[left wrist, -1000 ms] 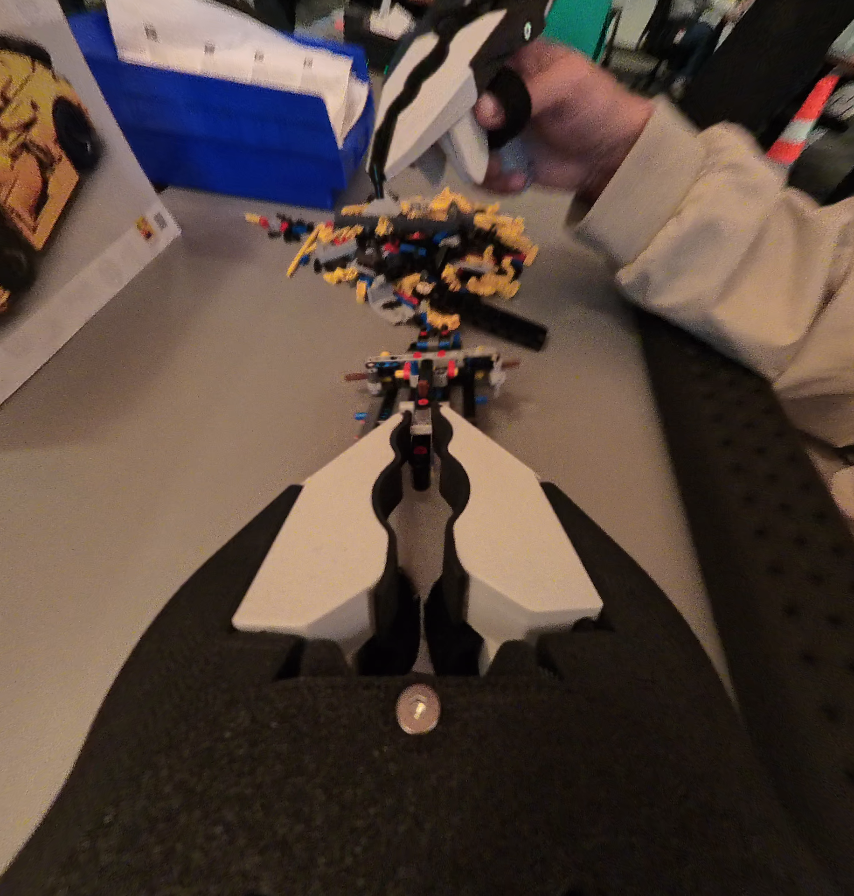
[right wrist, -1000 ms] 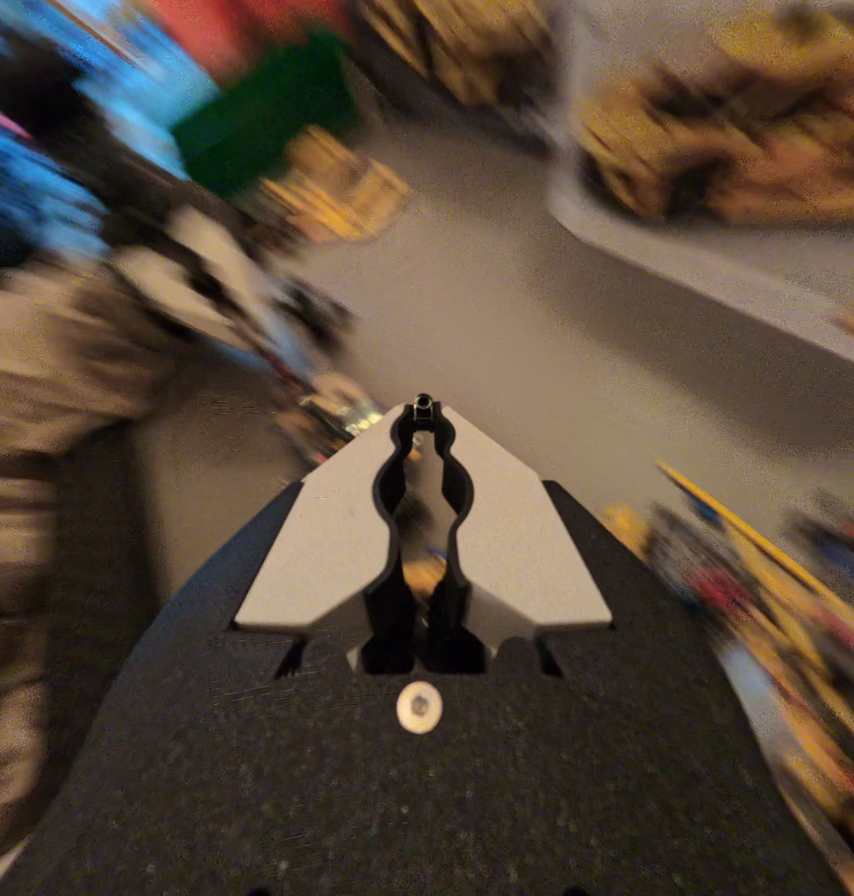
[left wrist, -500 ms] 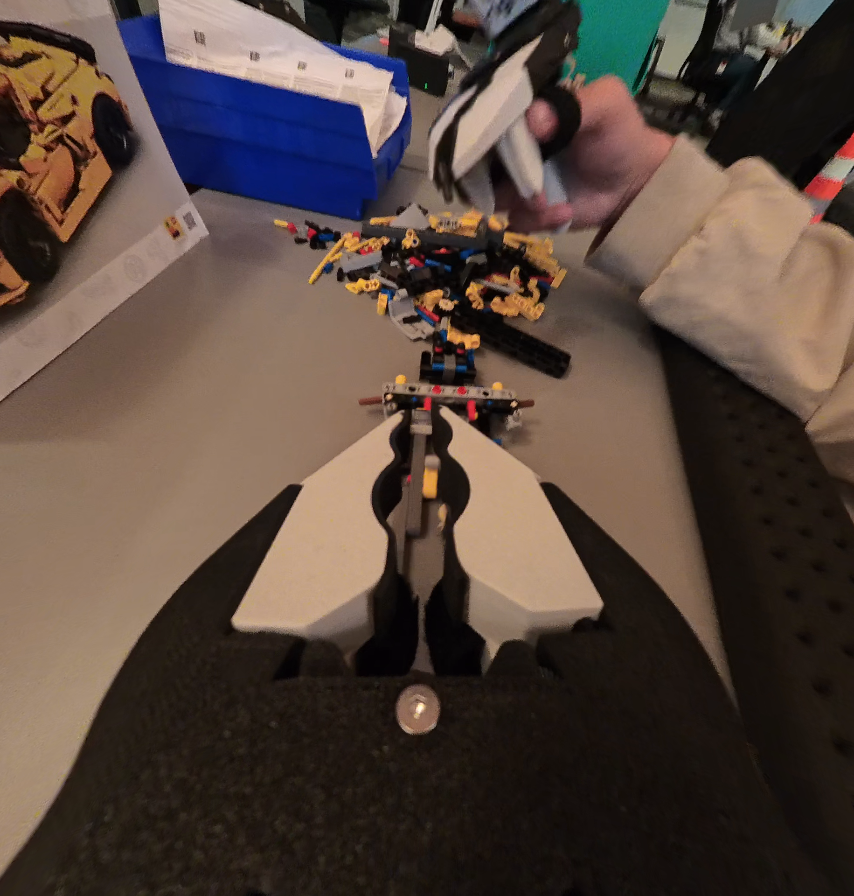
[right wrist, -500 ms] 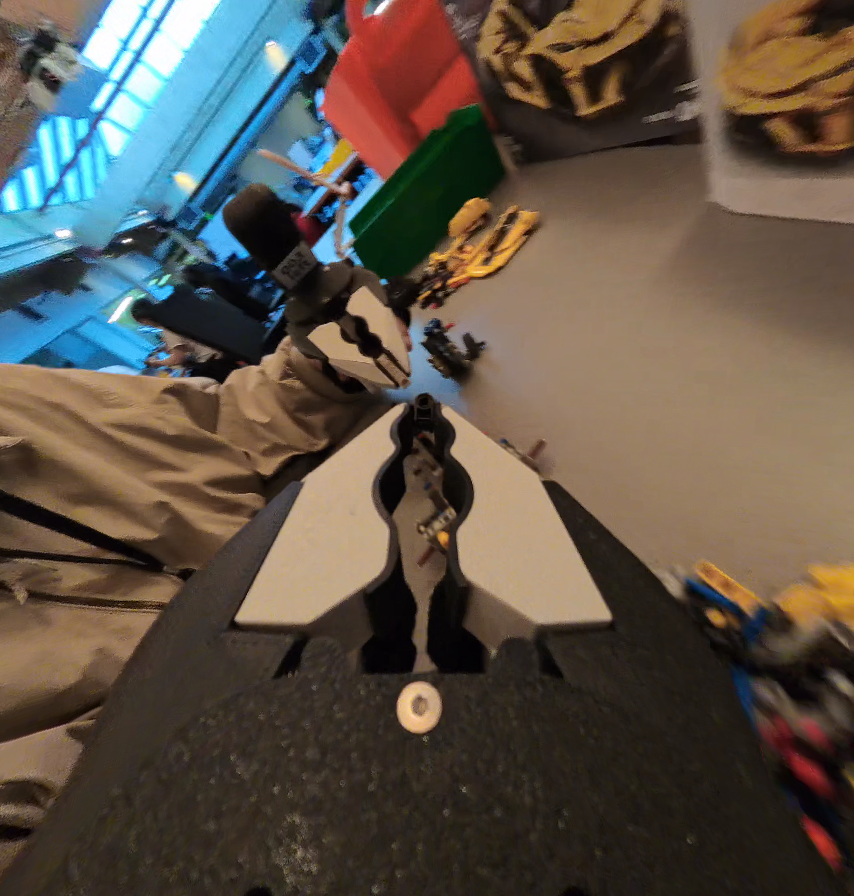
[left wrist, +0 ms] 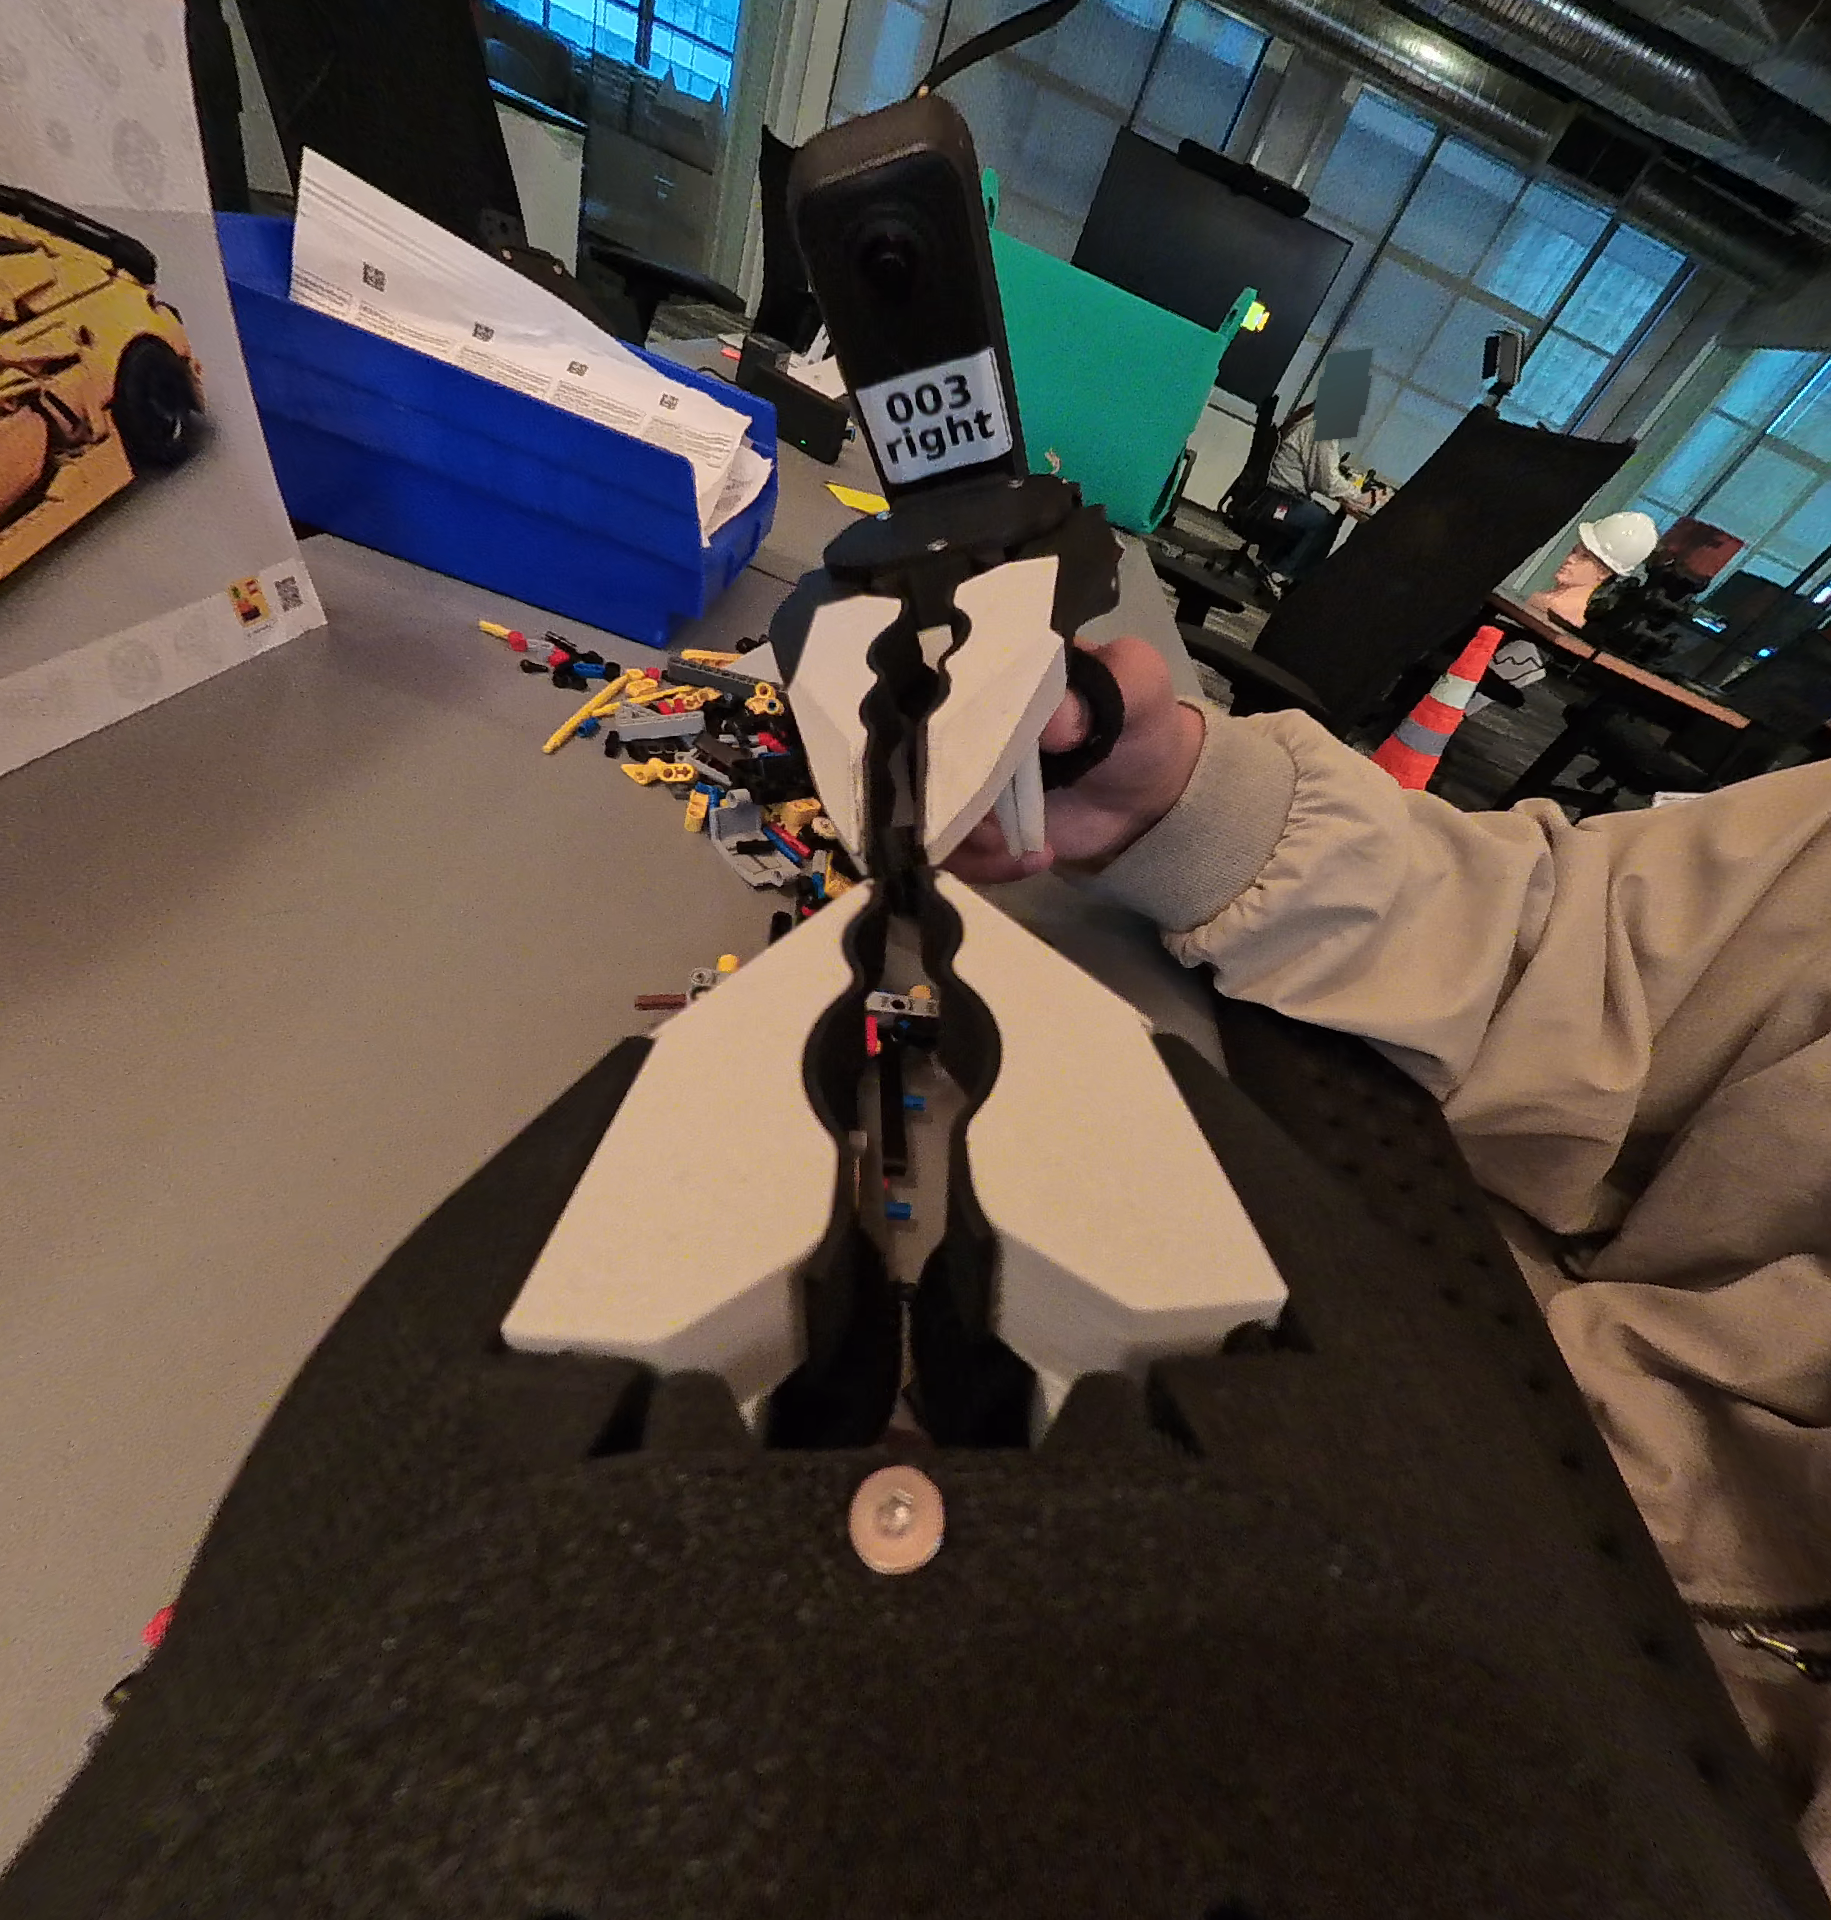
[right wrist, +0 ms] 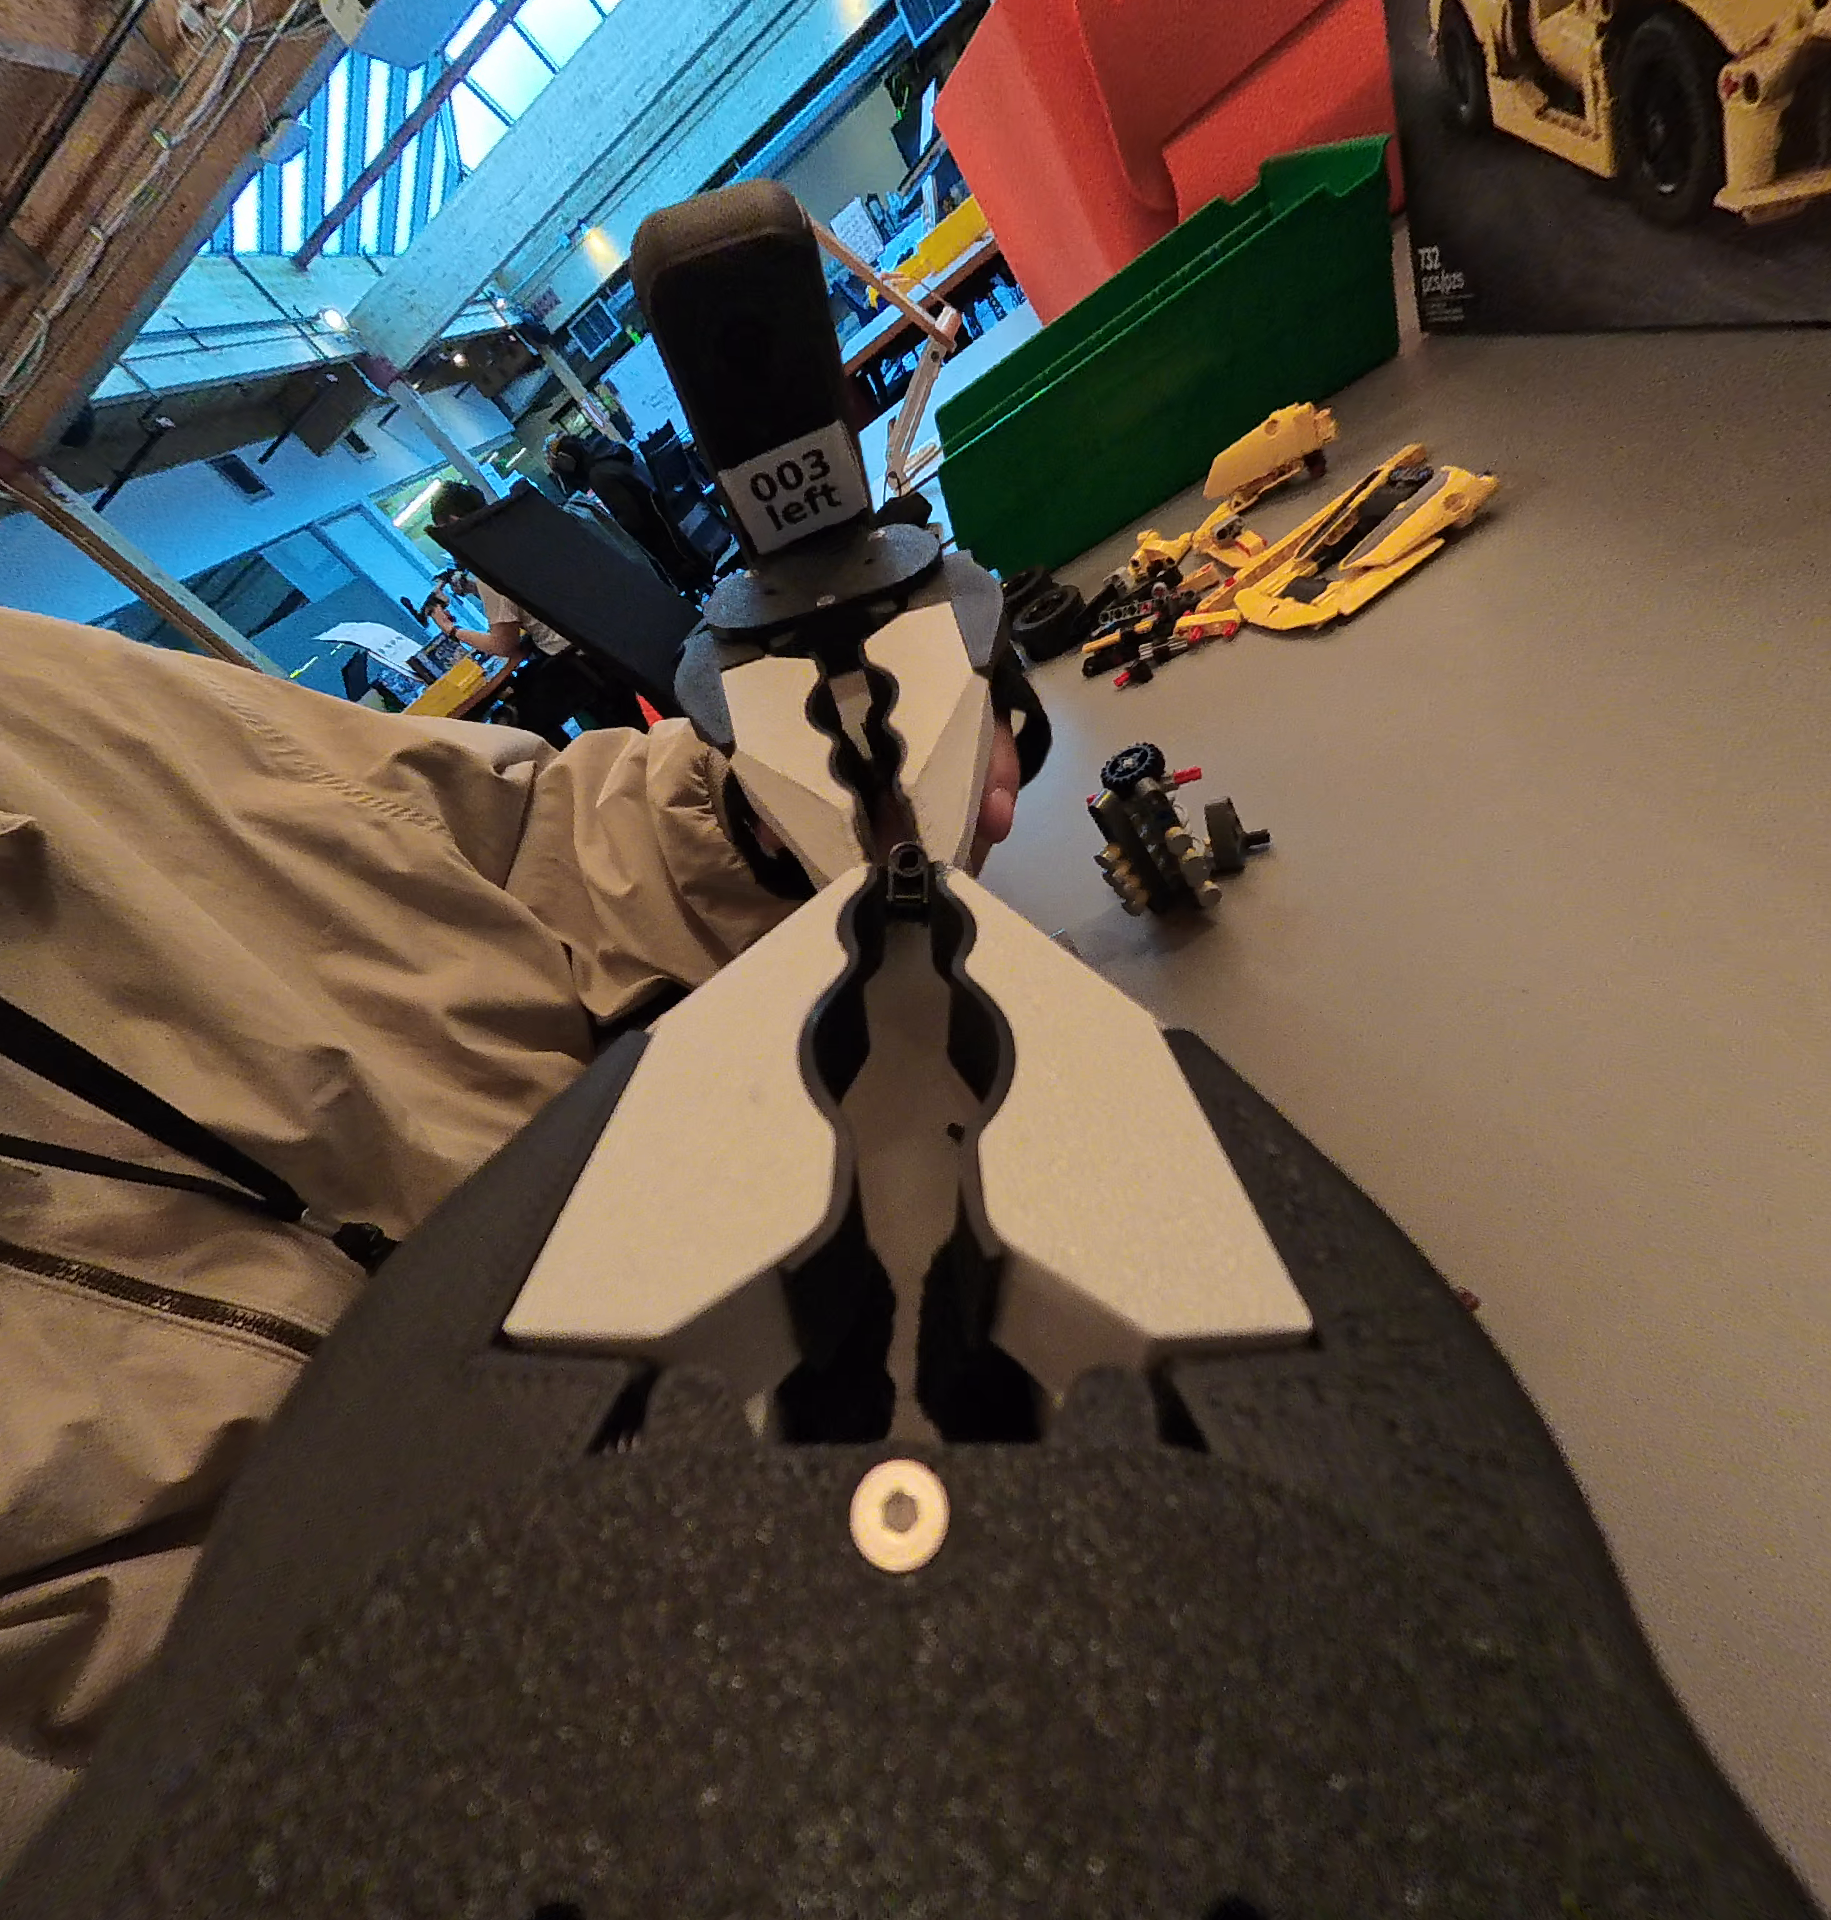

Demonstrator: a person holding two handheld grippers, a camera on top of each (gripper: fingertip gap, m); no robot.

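— So, what are you gripping?
— Your left gripper (left wrist: 895,899) is clenched on the small pinned frame (left wrist: 898,1023). Your right gripper (right wrist: 906,883) pinches a black connector (right wrist: 906,864). Both meet tip to tip above the table (left wrist: 267,935), near the loose pile (left wrist: 703,738).

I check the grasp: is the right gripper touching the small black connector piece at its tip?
Touching. The right wrist view shows the black connector piece pinched between the right gripper's fingertips.

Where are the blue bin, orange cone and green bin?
blue bin (left wrist: 495,488), left wrist view, front wall.
orange cone (left wrist: 1436,717), left wrist view, striped body.
green bin (right wrist: 1171,384), right wrist view, side wall.
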